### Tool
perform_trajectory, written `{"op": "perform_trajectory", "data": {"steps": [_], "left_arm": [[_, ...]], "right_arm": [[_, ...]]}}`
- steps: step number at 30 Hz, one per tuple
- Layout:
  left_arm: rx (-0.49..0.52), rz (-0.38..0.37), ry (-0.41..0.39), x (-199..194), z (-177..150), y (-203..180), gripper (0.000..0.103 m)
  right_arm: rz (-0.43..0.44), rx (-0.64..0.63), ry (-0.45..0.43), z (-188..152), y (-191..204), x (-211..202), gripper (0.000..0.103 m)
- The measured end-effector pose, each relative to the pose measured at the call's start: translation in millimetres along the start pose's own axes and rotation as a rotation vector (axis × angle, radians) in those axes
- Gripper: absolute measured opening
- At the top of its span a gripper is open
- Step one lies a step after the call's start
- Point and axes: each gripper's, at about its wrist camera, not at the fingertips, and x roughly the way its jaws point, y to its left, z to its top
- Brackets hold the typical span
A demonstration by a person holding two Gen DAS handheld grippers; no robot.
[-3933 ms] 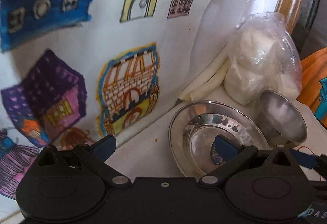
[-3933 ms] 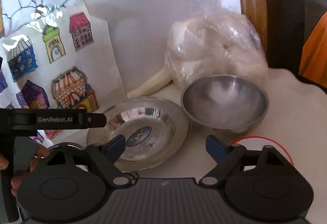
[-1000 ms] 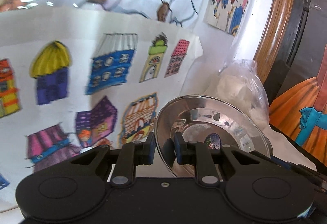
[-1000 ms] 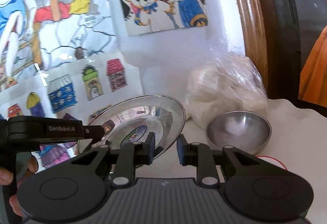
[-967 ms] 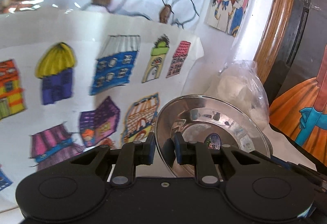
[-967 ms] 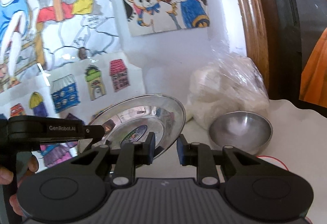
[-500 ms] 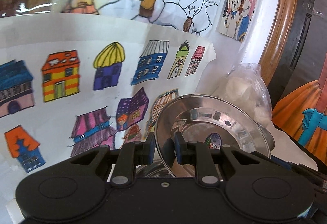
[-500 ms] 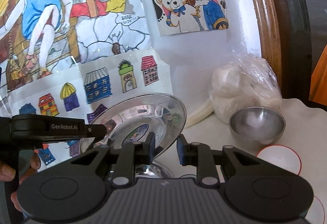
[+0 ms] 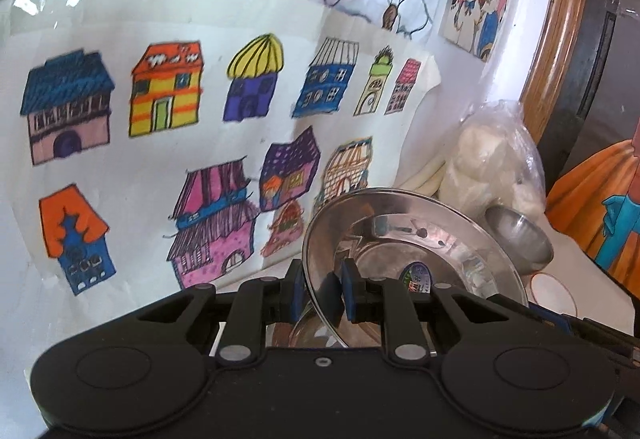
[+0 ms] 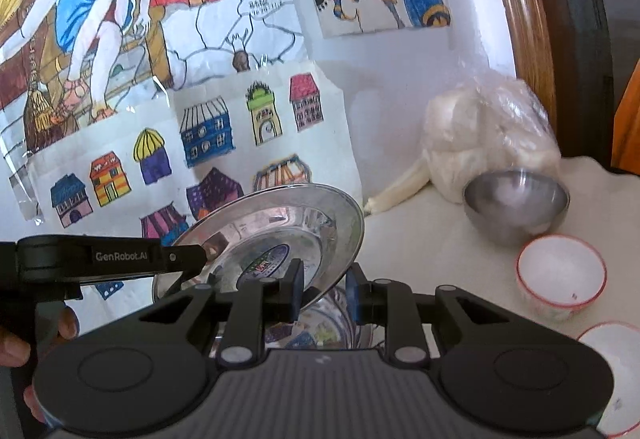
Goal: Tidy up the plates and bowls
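A shiny steel plate (image 9: 420, 235) with a round sticker in its middle hangs tilted above the table, held at two rims. My left gripper (image 9: 320, 291) is shut on its near left rim. In the right wrist view the same steel plate (image 10: 280, 231) is pinched at its right rim by my right gripper (image 10: 324, 291), also shut, while the left gripper (image 10: 192, 259) reaches in from the left edge. Under the raised plate lies a second steel dish (image 10: 320, 323), partly hidden. A steel bowl (image 10: 516, 207) stands by the wall at the right.
A clear bag of white lumps (image 10: 488, 131) leans on the wall behind the steel bowl. Two white red-rimmed bowls (image 10: 560, 275) (image 10: 612, 359) stand on the pale cloth at right. Children's drawings (image 9: 160, 99) cover the wall close ahead. A wooden frame (image 10: 524, 19) rises at right.
Both grippers carried the plate back and to the left, away from the bag and steel bowl. The white bowls and the second steel dish have come into view.
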Motion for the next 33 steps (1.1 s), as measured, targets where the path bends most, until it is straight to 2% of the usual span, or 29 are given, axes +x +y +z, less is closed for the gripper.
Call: {"op": "perform_trajectory", "data": {"steps": [33], "left_arm": [[-0.008, 0.045, 0.085, 23.5, -26.7, 14.0, 0.022]], "right_arm": [[0.009, 0.017, 0.108, -26.6, -2.9, 25.3, 0.026]]}}
